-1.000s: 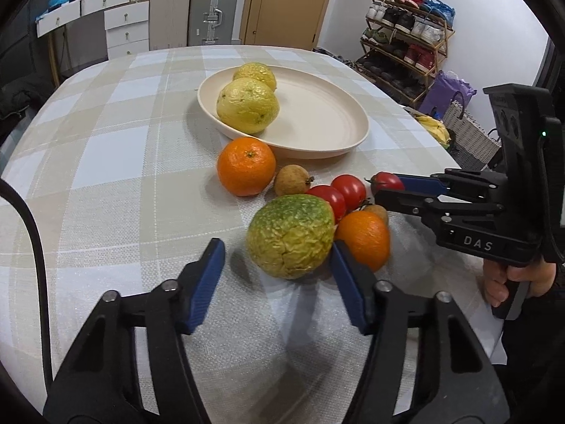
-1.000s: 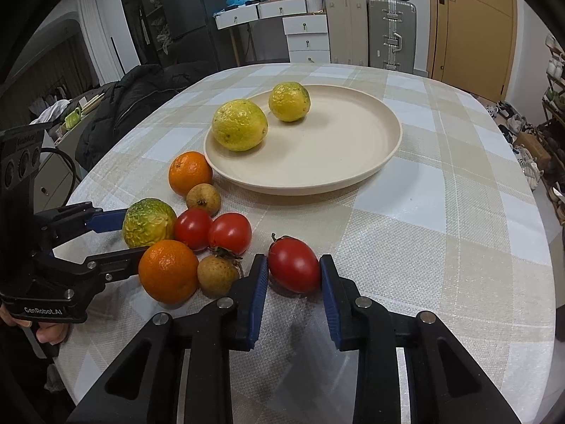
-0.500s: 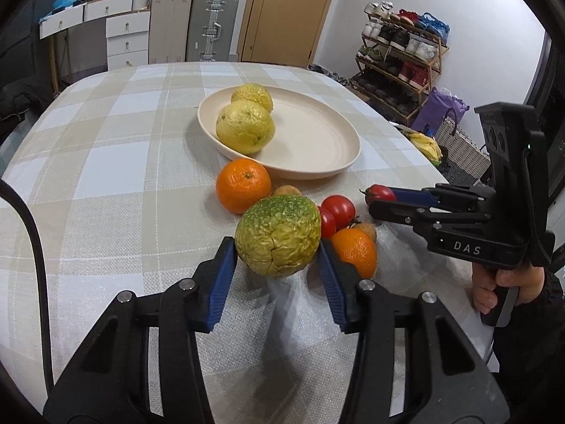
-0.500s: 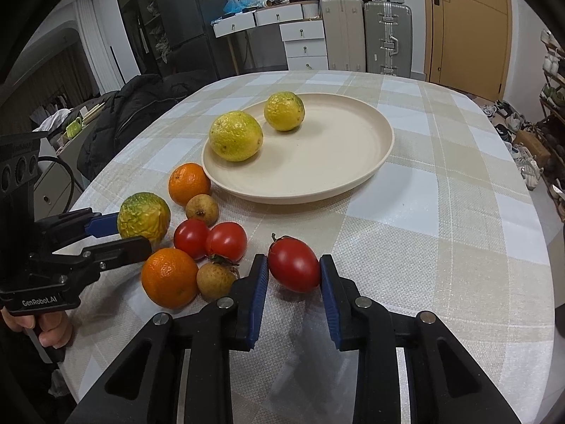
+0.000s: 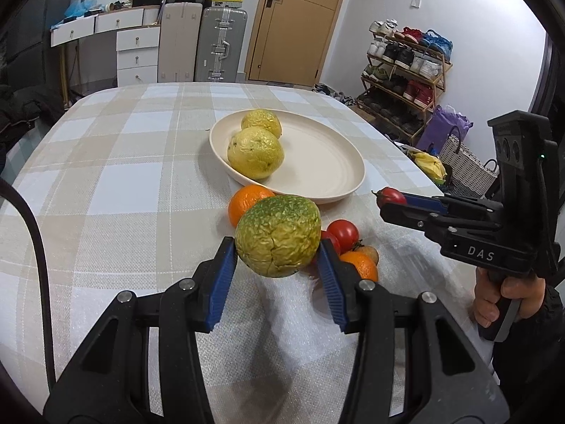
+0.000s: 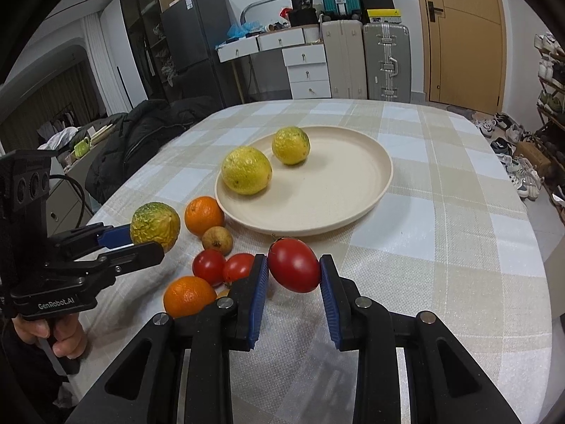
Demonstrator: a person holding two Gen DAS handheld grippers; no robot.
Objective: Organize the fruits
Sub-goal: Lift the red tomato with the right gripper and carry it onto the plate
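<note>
Both grippers carry fruit toward the plate (image 6: 383, 180). Your left gripper (image 5: 277, 270) has its blue pads (image 5: 222, 282) clamped on the wrinkled green-yellow citrus (image 5: 279, 235), which hangs clear of the tablecloth (image 5: 123, 194); the grip sits at the fruit's widest girth, so it cannot slip downward. Your right gripper (image 6: 291, 293) is closed on the large red tomato (image 6: 295, 265), likewise lifted, held across its short axis, which probably spares the soft skin. The plate already bears two yellow citrus (image 6: 247, 175), set to its left side, leaving bare surface on the right for new arrivals. Left on the cloth, just beside the plate's near rim, are two oranges (image 6: 204, 215), two small tomatoes (image 6: 224, 268) and a small brown fruit (image 6: 217, 239); a further brownish fruit shows only in part. Judged stage: transport, with release over the plate to come. Lower each fruit gently, lest it roll off the shallow rim
</note>
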